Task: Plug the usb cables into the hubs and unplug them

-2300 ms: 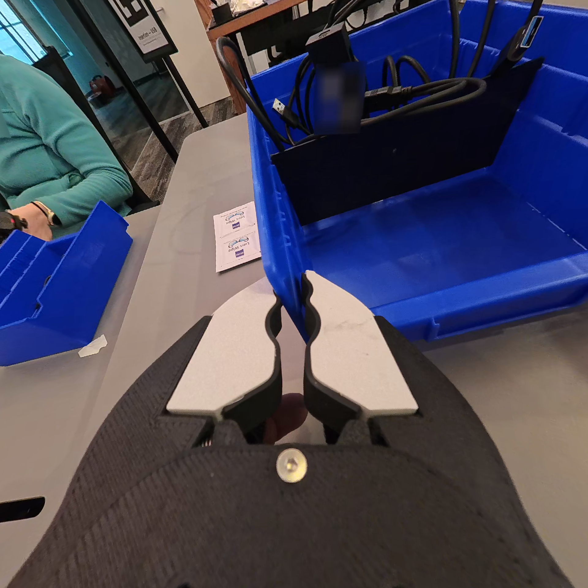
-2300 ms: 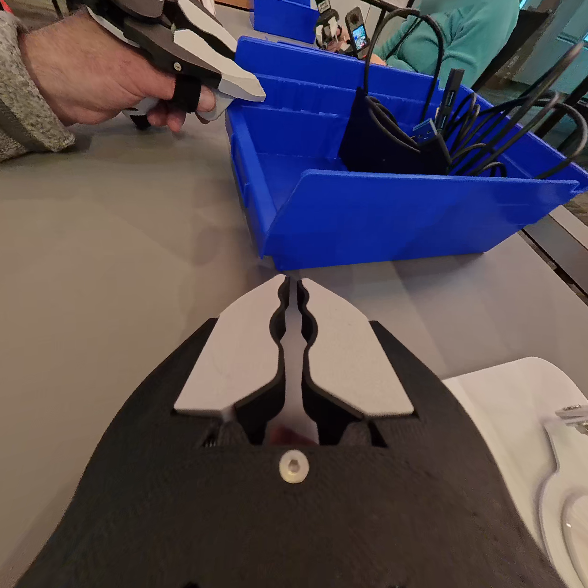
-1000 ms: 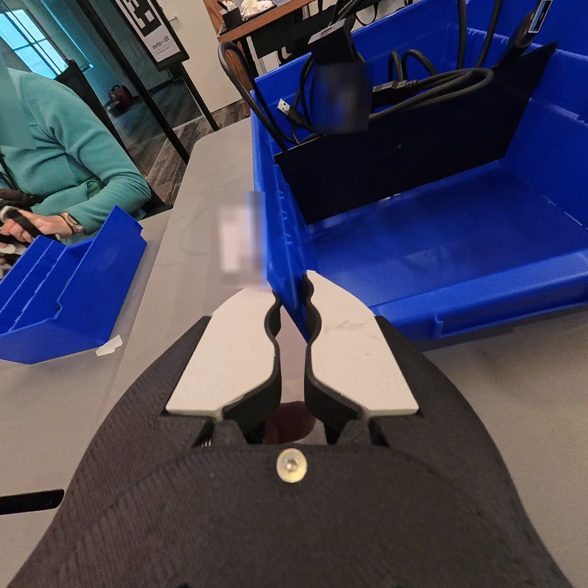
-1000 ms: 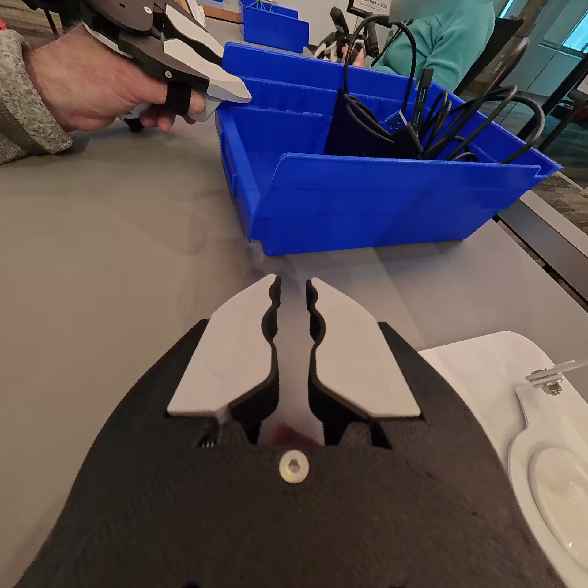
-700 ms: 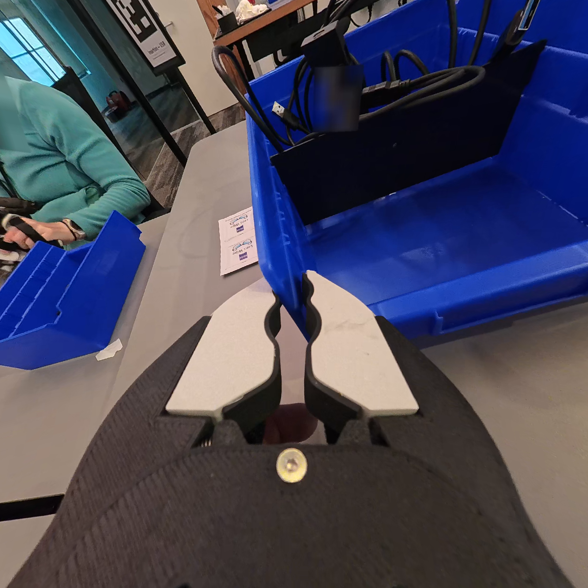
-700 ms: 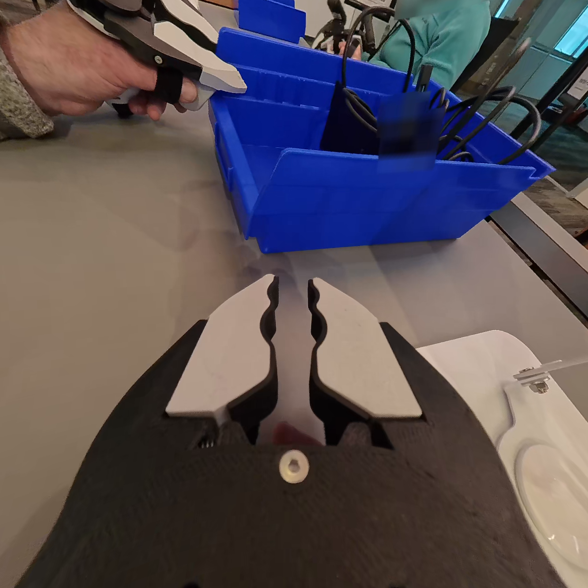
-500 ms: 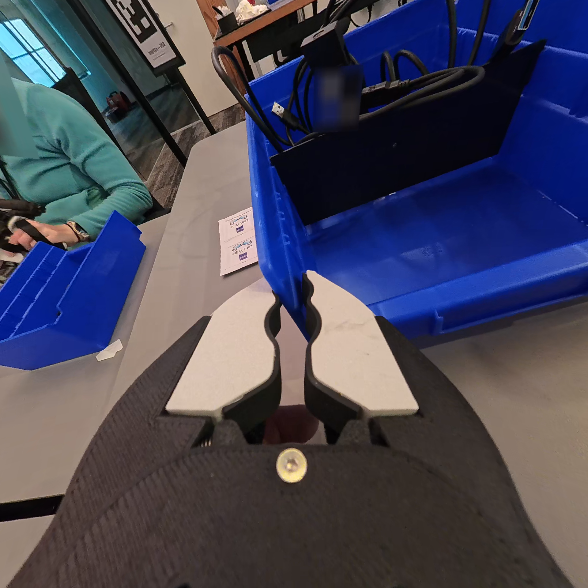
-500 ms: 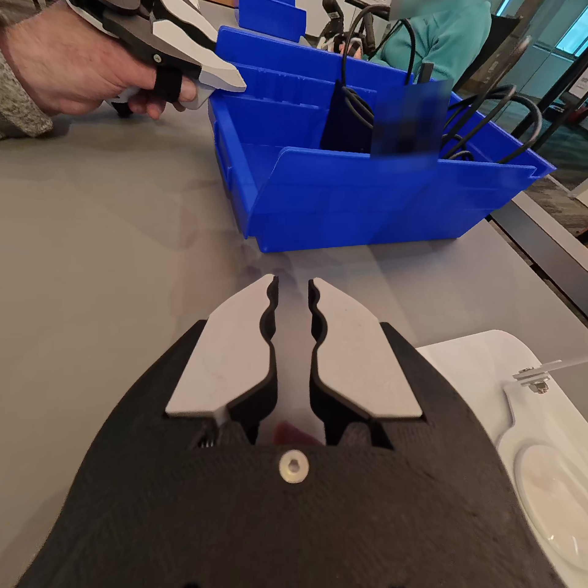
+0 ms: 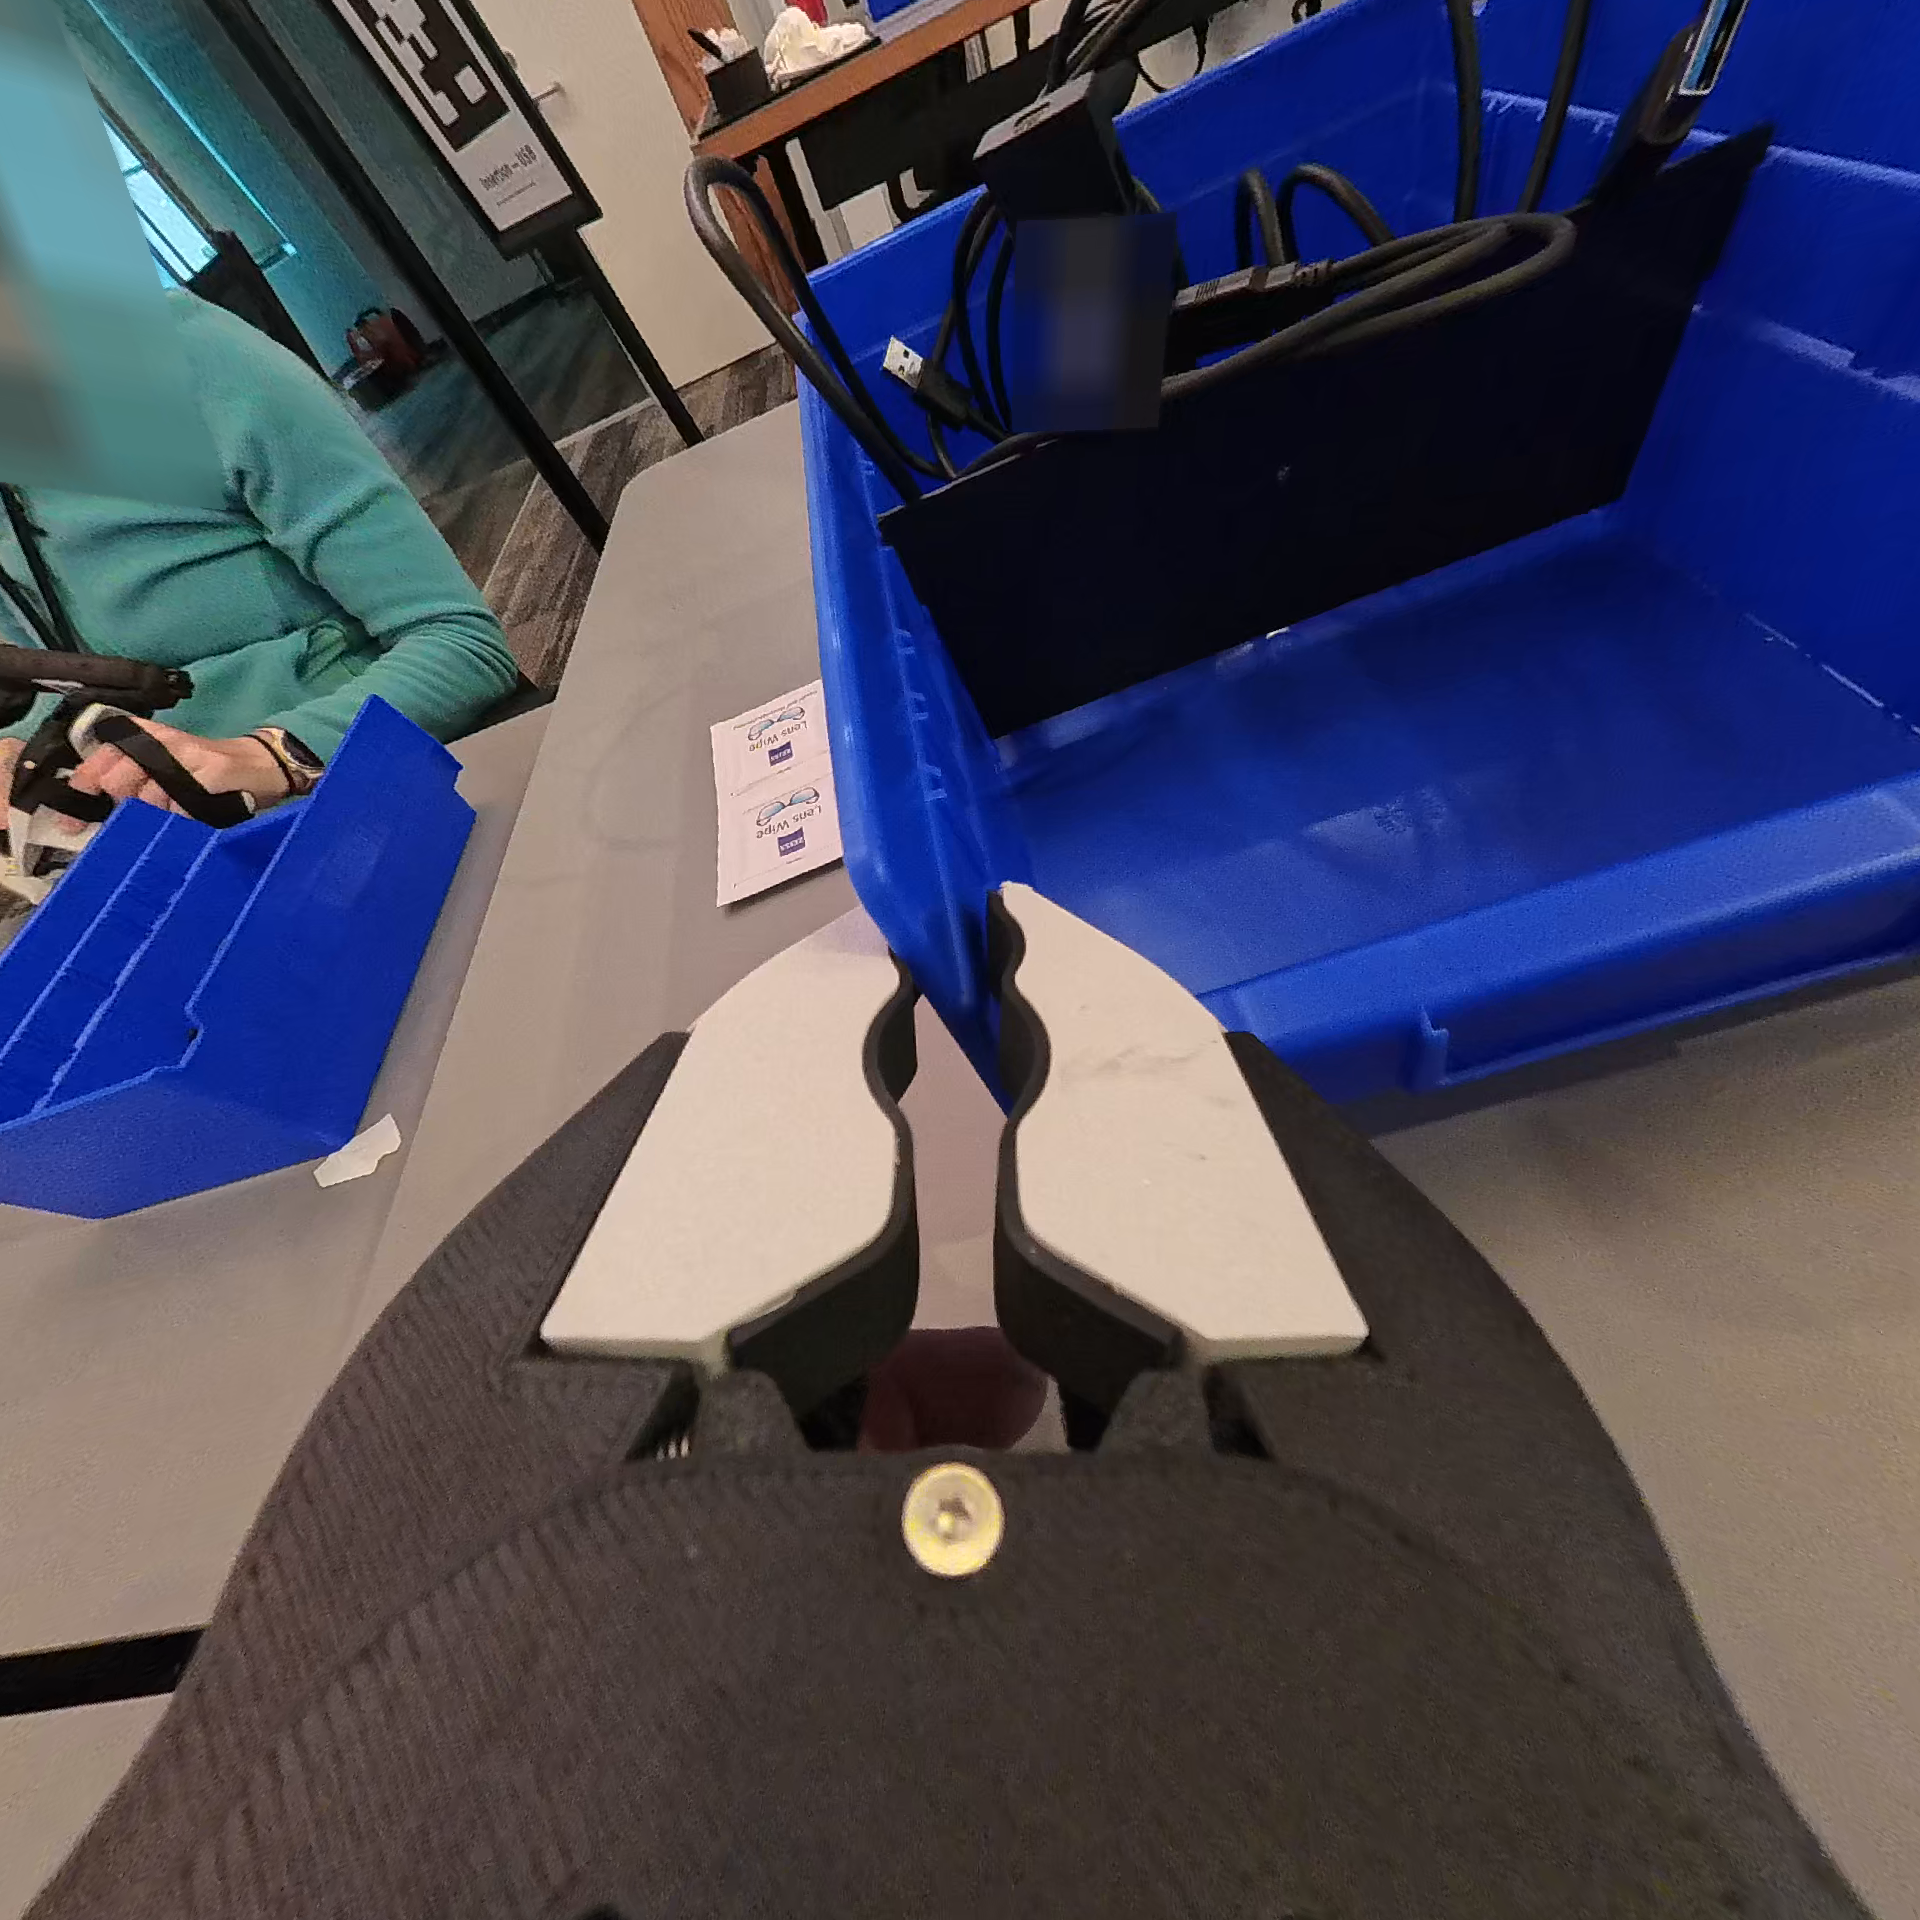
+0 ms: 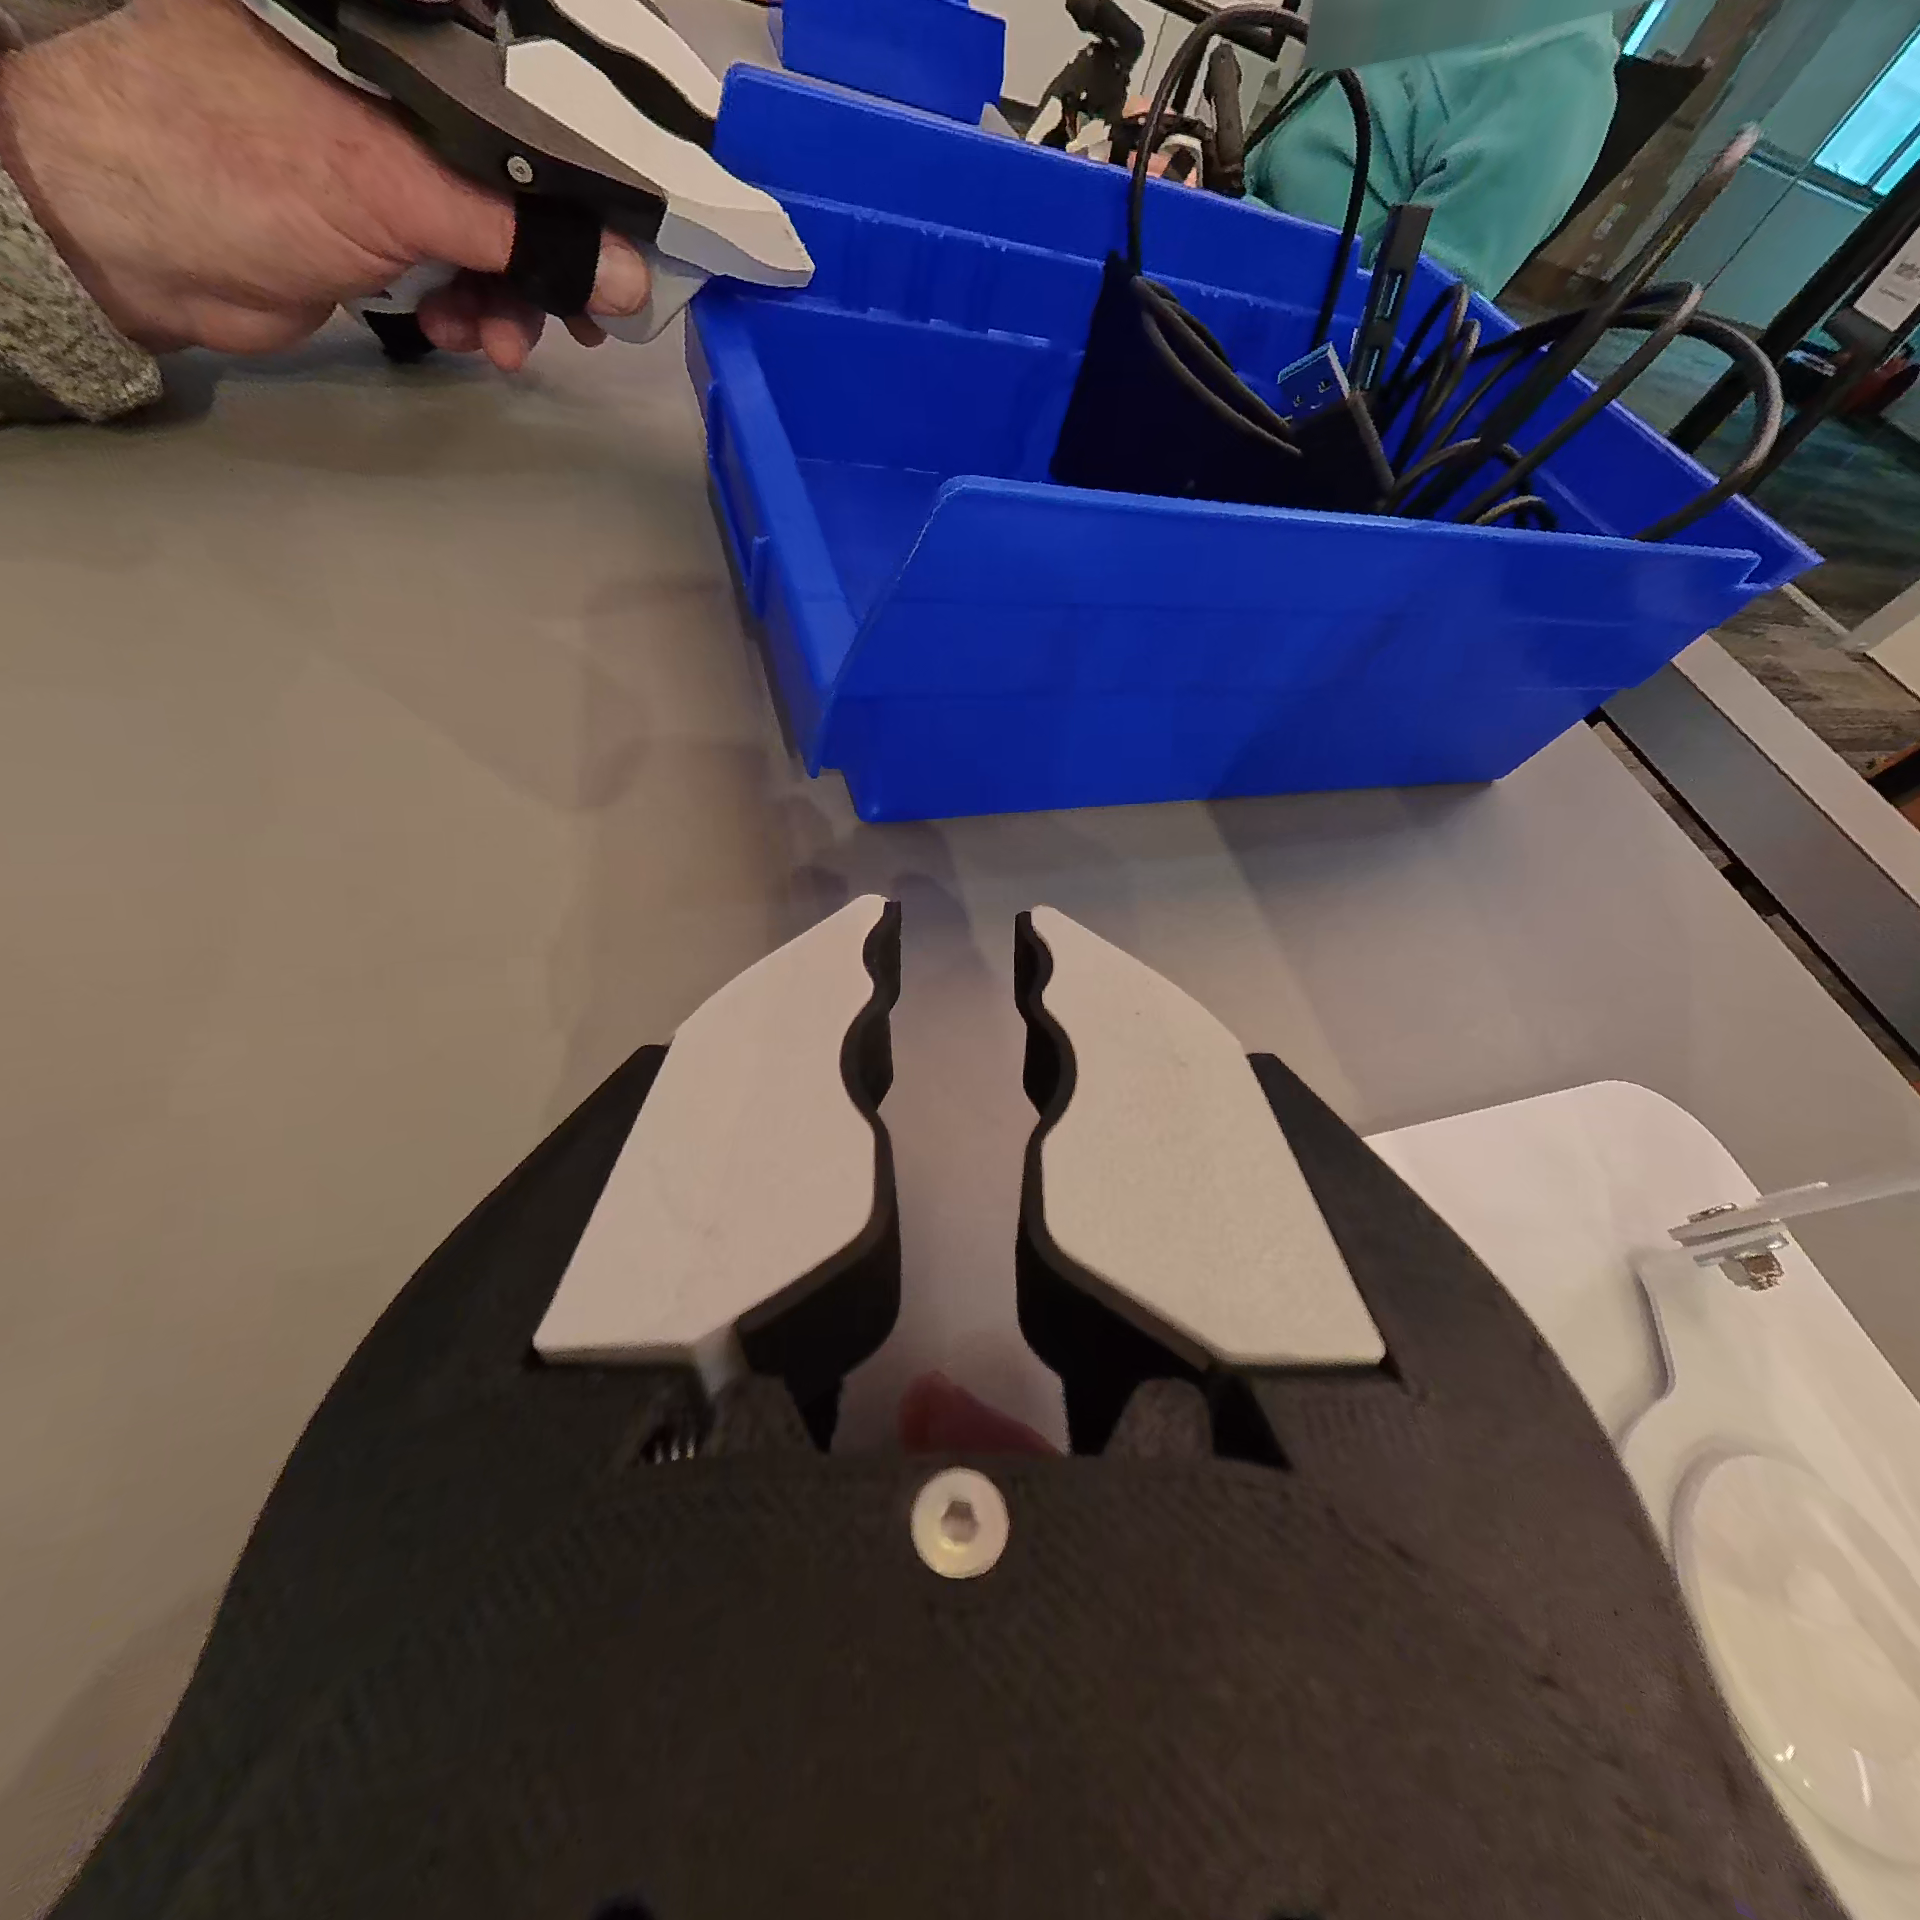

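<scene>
Left wrist view
Jaws: your left gripper (image 9: 954, 940) pinches the near corner wall of the large blue plastic bin (image 9: 1558, 987); the wall runs between the two grey fingers.
Risk: from this grip, a pull or twist would likely drag or tip the bin across the grey desk (image 9: 623, 665) and shake its contents.
Cables: black usb cables (image 9: 1351, 270) lie looped in the far compartment, behind a dark divider panel (image 9: 1299, 540). One silver plug (image 9: 902, 362) points out to the left. A dark boxy hub (image 9: 1049, 156) stands above the loops.
Nearby: two white wipe sachets (image 9: 774, 795) lie just beside the bin.

Right wrist view
Jaws: your right gripper (image 10: 956, 920) is spread, holds nothing, and hangs over bare desk, well apart from the bin (image 10: 1247, 665).
Risk: reaching in, you could snag a tangled loop and lift several cables at once, or catch the bin's raised side wall.
Cables: the loops (image 10: 1558, 416) rise above the rim at the far end; a blue-tipped plug (image 10: 1317, 387) shows among them. I cannot tell whether any plug sits in a hub.
Nearby: a white plastic base (image 10: 1538, 1174) sits at your right.
</scene>
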Available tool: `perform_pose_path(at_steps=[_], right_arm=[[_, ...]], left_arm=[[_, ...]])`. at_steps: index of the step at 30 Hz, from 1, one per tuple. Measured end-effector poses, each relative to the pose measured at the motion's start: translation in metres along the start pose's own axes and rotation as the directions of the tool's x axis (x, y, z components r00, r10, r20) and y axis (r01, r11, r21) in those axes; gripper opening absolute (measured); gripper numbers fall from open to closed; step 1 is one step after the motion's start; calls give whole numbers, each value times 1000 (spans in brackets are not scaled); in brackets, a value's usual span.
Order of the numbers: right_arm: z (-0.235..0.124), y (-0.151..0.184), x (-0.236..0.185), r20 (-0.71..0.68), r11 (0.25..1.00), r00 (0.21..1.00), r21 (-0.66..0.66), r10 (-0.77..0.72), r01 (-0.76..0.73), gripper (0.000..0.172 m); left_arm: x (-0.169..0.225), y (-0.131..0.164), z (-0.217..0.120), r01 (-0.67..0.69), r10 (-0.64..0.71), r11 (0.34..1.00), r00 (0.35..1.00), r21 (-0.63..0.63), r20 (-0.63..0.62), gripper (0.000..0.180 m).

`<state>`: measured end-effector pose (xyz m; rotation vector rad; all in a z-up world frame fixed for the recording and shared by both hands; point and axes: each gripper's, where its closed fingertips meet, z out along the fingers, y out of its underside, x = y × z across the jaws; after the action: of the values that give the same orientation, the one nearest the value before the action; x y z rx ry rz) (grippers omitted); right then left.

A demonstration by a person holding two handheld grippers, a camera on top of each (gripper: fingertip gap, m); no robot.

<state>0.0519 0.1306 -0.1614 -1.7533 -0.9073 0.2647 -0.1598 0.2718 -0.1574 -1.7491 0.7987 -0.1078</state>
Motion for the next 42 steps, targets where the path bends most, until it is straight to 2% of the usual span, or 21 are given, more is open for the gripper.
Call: perform_pose_path(at_steps=[7,17,42], right_arm=[[3,-7,4,-19,999,1000,34,17,-16,23],[32,-26,-1,6,996,1000,83,-26,26,31],[26,-26,-9,33,993,998,102,-57,53,31]], left_arm=[[0,-1,1,-5,5,1000,1000,2,0,9],[1,-1,1,-11,11,1000,1000,3,4,9],[4,-3,3,-78,77,997,997,23,25,11]])
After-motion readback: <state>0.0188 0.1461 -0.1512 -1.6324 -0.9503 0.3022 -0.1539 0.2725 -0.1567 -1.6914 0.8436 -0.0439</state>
